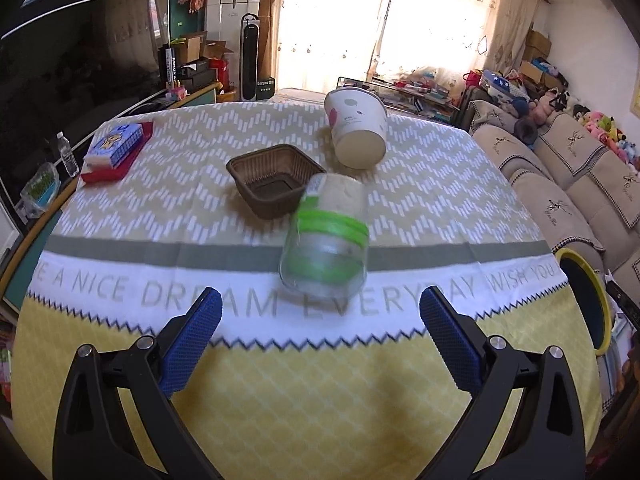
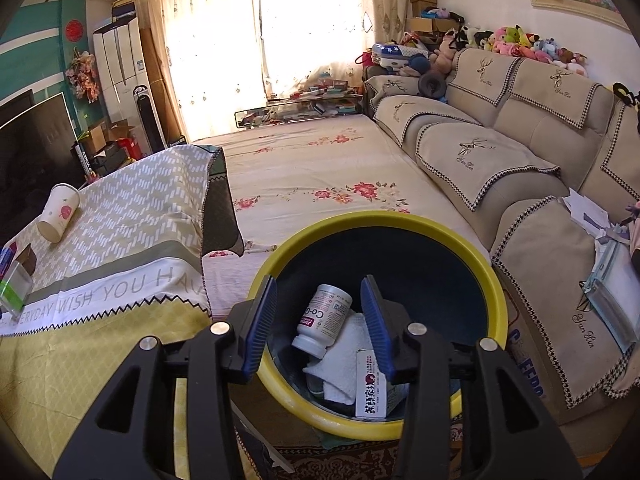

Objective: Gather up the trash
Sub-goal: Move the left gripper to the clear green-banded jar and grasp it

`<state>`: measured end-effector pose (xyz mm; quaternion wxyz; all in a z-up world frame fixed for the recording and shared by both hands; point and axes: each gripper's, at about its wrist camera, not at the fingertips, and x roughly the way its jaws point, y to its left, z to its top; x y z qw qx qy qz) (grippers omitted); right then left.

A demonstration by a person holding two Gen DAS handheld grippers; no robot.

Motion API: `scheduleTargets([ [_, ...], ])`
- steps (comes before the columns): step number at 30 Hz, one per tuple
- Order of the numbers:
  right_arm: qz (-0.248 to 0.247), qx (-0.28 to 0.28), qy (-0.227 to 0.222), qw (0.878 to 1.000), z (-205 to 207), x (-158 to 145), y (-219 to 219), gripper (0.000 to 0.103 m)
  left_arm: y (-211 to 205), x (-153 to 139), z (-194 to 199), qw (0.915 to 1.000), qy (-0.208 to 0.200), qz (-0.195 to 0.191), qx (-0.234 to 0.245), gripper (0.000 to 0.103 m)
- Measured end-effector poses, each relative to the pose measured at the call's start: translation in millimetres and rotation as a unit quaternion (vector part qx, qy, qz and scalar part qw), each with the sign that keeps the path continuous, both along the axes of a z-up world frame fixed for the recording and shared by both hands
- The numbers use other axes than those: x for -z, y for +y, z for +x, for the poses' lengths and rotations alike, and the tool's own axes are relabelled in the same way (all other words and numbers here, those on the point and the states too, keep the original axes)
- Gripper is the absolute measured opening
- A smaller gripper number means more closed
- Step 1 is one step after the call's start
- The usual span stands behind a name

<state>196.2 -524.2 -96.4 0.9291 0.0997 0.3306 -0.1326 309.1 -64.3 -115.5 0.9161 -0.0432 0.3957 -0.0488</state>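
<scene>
A clear plastic bottle with a green label (image 1: 326,236) lies on its side on the table, just beyond my left gripper (image 1: 320,312), which is open and empty. A white paper cup (image 1: 356,128) lies tipped over farther back; it also shows in the right wrist view (image 2: 59,211). My right gripper (image 2: 320,320) is open and empty above the yellow-rimmed trash bin (image 2: 494,280). Inside the bin lie a white pill bottle (image 2: 322,322), a white cloth (image 2: 348,356) and a small carton (image 2: 371,384).
A brown woven basket (image 1: 274,180) sits mid-table. A tissue pack on a red box (image 1: 116,146) lies at the far left. The bin's rim shows at the table's right edge (image 1: 600,300). A beige sofa (image 2: 520,152) and a floral sheet (image 2: 320,176) lie beyond.
</scene>
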Motion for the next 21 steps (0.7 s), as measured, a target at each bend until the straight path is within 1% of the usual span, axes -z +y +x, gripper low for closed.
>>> scheduleTargets([
  [3,0.002,-0.006,0.001,1.0,2.2,0.0,3.9,0.043,-3.2,2.9,17.8,0.9999,0.007,0.015,0.003,0.098],
  [6,0.003,-0.012,0.002,1.0,4.0,0.6,7.6,0.043,-3.9,9.4,28.9,0.9998,0.02,0.008,0.006,0.097],
  [9,0.005,-0.016,0.003,1.0,5.8,1.4,10.4,0.043,-5.8,13.9,33.3,0.9997,0.021,0.013,0.002,0.096],
  [13,0.008,-0.023,0.006,1.0,7.8,3.8,14.1,0.044,-4.8,12.3,37.5,0.9999,0.016,0.005,0.003,0.093],
  [16,0.01,-0.027,0.005,1.0,7.7,4.6,16.4,0.044,-5.1,12.5,39.8,0.9999,0.015,0.0,0.006,0.088],
  [20,0.01,-0.029,0.002,1.0,6.5,2.8,17.2,0.044,-6.3,13.8,42.5,0.9998,0.019,-0.006,0.009,0.076],
  [21,0.01,-0.028,0.001,1.0,5.7,2.5,17.0,0.044,-6.2,14.1,42.9,0.9997,0.019,-0.007,0.009,0.075],
])
